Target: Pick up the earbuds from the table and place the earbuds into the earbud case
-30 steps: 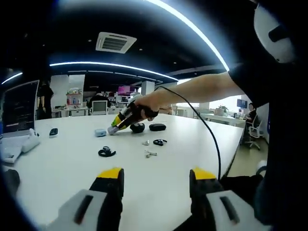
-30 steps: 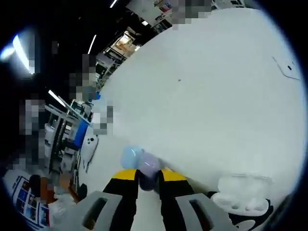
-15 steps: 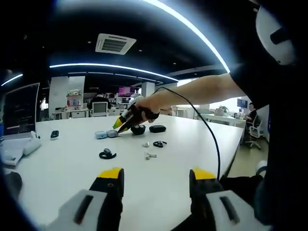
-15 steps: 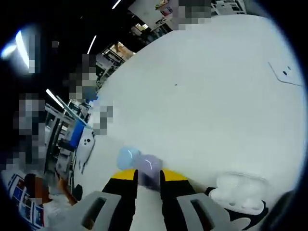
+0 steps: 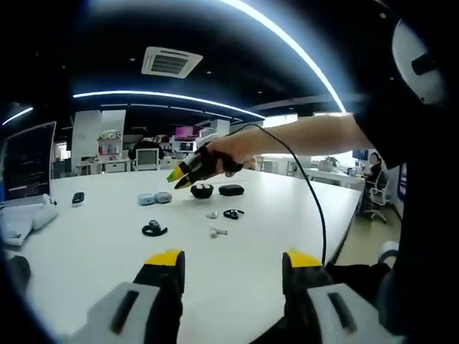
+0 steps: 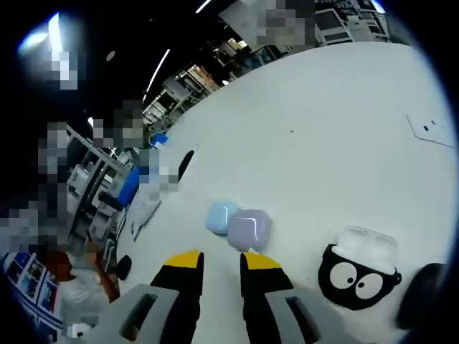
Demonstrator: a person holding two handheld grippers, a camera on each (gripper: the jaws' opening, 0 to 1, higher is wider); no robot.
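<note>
Clearly, the left claw (image 5: 233,276) stood with its two yellow-tipped jaws wide apart and nothing between them, low above the near part of the white surface (image 5: 93,247). In the left gripper view the right claw (image 5: 176,180) was raised over the far group of things, held by a hand (image 5: 222,149); from that side I could not tell its opening. In the right gripper view the right claw (image 6: 219,261) had its jaws a little apart, holding nothing, and the gap pointed at a lilac case (image 6: 248,226), which lay just in front of the tips without touching them. A light blue case (image 6: 221,216) lay touching the lilac one on its far side.

To the right of them, an open case with a white lid and a black cartoon-eyed body (image 6: 356,269) sat on the surface. In the left gripper view, white earbuds (image 5: 216,231) lay loose near the middle of the surface, with a black ear-hook earbud (image 5: 153,229) to their left and another black one (image 5: 233,213) beyond. A dark closed case (image 5: 231,190) sat further back.

Wide bare surface stayed open between the left claw and the earbuds. The surface edge ran along the right side, where a black cable (image 5: 315,208) hung down from the hand.
</note>
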